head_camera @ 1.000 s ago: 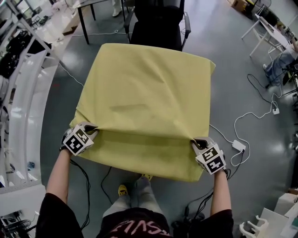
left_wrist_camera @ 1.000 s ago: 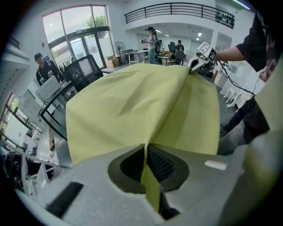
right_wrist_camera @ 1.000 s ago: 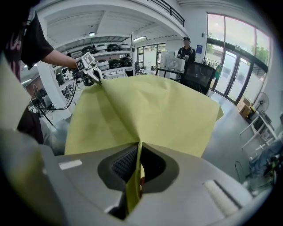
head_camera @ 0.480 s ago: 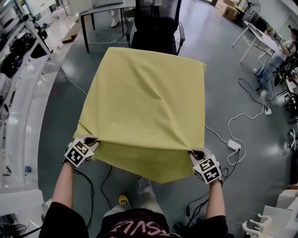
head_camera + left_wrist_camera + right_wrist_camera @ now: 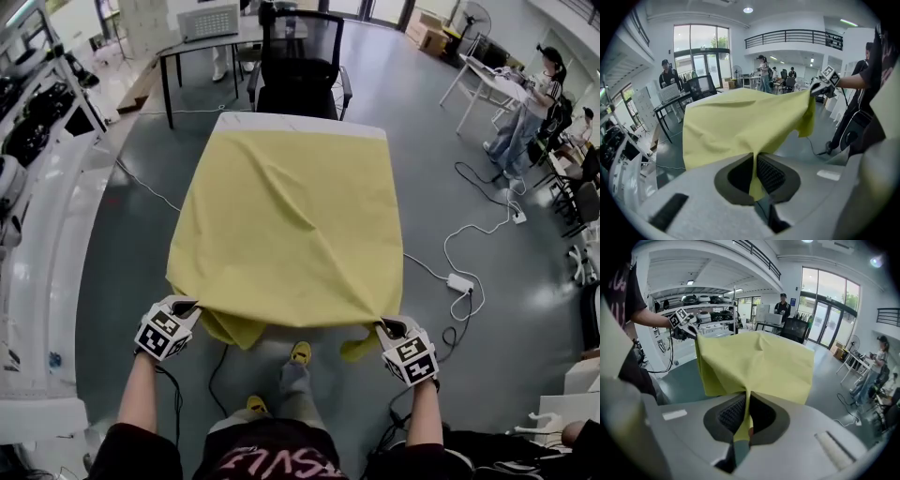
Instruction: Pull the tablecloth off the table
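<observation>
A yellow tablecloth (image 5: 291, 225) lies stretched over a white table whose far edge (image 5: 300, 124) shows bare as a pale strip. My left gripper (image 5: 190, 306) is shut on the cloth's near left corner, and my right gripper (image 5: 384, 325) is shut on its near right corner. The near hem hangs loose between them, above the person's feet. In the left gripper view the cloth (image 5: 740, 122) runs pinched into the shut left gripper (image 5: 753, 176), with the other gripper seen at far right. In the right gripper view the cloth (image 5: 759, 364) is pinched the same way in the shut right gripper (image 5: 743, 425).
A black office chair (image 5: 298, 66) stands just beyond the table's far edge, with a dark-legged desk (image 5: 192, 42) behind it. White shelving (image 5: 37, 187) runs along the left. Cables and a power strip (image 5: 459, 281) lie on the floor at right. People (image 5: 525, 112) sit at far right.
Both grippers have drawn back toward the person and risen with the cloth. The cloth has slid toward me, baring the table's far edge, and its near hem now hangs off the table.
</observation>
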Tool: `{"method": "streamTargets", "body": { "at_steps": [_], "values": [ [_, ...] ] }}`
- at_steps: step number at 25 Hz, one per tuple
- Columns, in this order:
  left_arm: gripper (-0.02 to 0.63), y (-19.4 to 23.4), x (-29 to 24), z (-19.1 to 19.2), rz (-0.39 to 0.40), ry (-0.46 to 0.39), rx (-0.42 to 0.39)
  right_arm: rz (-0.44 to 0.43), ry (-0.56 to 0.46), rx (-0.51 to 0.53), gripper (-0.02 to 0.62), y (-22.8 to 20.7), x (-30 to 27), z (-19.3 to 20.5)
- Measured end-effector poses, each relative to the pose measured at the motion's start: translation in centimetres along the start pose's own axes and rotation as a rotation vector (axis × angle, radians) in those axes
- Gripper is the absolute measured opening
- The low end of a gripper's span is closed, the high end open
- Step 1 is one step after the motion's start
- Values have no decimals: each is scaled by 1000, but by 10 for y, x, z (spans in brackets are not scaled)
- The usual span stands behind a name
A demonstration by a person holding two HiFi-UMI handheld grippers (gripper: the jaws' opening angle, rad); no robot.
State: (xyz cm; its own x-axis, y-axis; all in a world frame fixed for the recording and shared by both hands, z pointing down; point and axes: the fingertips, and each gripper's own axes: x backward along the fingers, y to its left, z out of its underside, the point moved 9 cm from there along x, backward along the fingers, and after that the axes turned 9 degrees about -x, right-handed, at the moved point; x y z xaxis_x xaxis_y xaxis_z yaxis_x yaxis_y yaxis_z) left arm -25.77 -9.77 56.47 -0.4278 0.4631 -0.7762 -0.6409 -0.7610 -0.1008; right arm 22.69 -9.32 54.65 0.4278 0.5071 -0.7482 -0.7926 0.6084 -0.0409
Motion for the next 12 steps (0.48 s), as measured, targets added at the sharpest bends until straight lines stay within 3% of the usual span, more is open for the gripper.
{"method": "streamTargets", "body": {
  "at_steps": [12],
  "values": [
    [9, -91, 100, 33, 18, -128, -28, 69, -84, -63, 17, 118, 109, 64]
  ]
}}
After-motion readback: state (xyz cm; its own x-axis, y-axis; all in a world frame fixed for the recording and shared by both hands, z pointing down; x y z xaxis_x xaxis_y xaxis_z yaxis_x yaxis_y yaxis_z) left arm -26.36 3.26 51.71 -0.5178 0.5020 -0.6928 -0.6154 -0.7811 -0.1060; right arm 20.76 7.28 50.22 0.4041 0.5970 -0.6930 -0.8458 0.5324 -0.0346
